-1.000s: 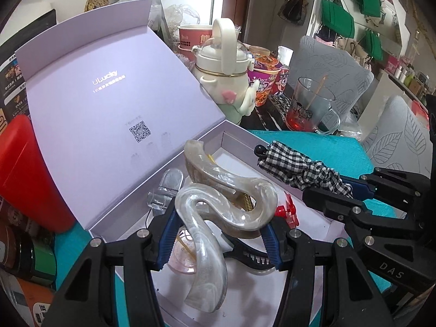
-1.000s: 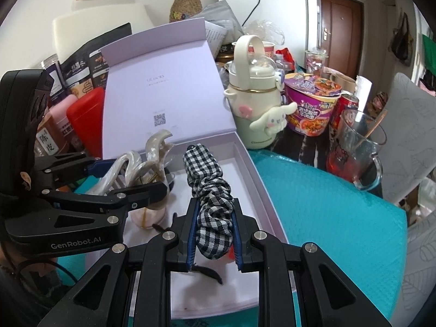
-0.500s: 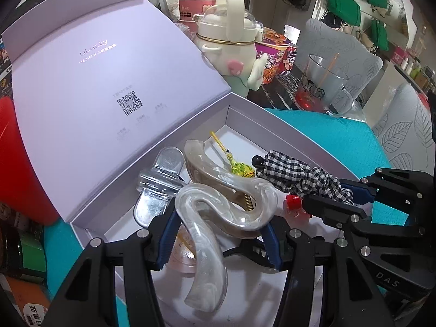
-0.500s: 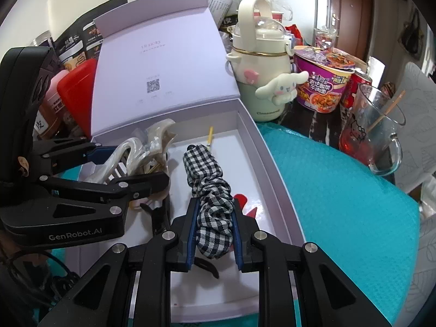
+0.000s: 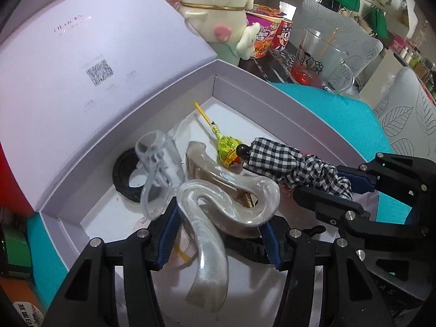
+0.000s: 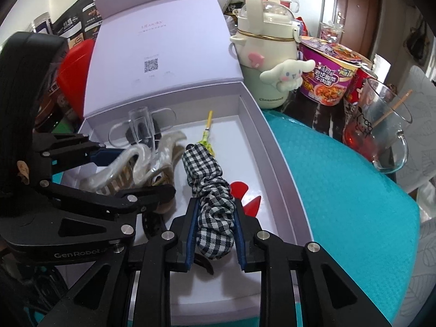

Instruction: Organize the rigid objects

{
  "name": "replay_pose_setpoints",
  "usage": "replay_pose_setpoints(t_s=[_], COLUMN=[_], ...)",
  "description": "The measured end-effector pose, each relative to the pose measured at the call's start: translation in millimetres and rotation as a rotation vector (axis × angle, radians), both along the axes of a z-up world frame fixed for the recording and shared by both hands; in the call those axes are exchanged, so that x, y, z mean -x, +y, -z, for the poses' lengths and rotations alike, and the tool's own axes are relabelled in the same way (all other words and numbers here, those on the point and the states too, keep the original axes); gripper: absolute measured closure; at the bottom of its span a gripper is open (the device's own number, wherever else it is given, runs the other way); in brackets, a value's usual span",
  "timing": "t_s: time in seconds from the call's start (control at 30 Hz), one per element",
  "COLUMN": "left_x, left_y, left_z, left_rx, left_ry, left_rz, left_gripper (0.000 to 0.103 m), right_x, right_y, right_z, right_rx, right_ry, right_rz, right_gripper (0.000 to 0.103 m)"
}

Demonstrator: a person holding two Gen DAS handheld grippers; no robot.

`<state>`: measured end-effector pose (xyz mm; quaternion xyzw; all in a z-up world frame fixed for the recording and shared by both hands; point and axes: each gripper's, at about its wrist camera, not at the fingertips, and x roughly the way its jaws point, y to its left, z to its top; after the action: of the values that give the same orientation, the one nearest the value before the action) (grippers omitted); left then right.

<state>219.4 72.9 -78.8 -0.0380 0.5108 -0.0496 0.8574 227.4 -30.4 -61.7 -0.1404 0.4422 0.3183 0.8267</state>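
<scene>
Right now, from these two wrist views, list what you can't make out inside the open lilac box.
- Black ring: left wrist view, partly behind the clear hair clip; right wrist view barely shows it.
- Red piece: right wrist view, half under the checked scrunchie; its shape is unclear.
- Pale round item: left wrist view, behind the pearl claw clip and the left hand-held gripper.
- Box near corner: cut off by the right hand-held gripper.
</scene>
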Motion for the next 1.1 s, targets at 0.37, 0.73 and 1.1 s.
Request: replay_pose_setpoints(t_s=[0.37, 0.73, 1.1], left_x=[8.1, 12.9, 26.0], left_y=[-1.2, 5.8, 17.7], left_z=[-13.9, -35.5, -56.0], left_rx=[-0.034, -0.061, -0.085], left_ry=[-0.06, -0.096, -0.142], left_rz=[-0.02, -0.07, -0.125], left_gripper=[0.049, 0.03, 0.025], right_x=[3.9, 10.3, 14.4], right_y=[-0.9, -6.4, -9.4], right_z=[-4.1, -18.4, -31.4], right_rx=[0.009, 0.01, -0.001], right_ry=[-0.013, -0.058, -0.07], right_rz=[-0.007, 0.02, 0.069], right_gripper=[0.074, 0.061, 0.056])
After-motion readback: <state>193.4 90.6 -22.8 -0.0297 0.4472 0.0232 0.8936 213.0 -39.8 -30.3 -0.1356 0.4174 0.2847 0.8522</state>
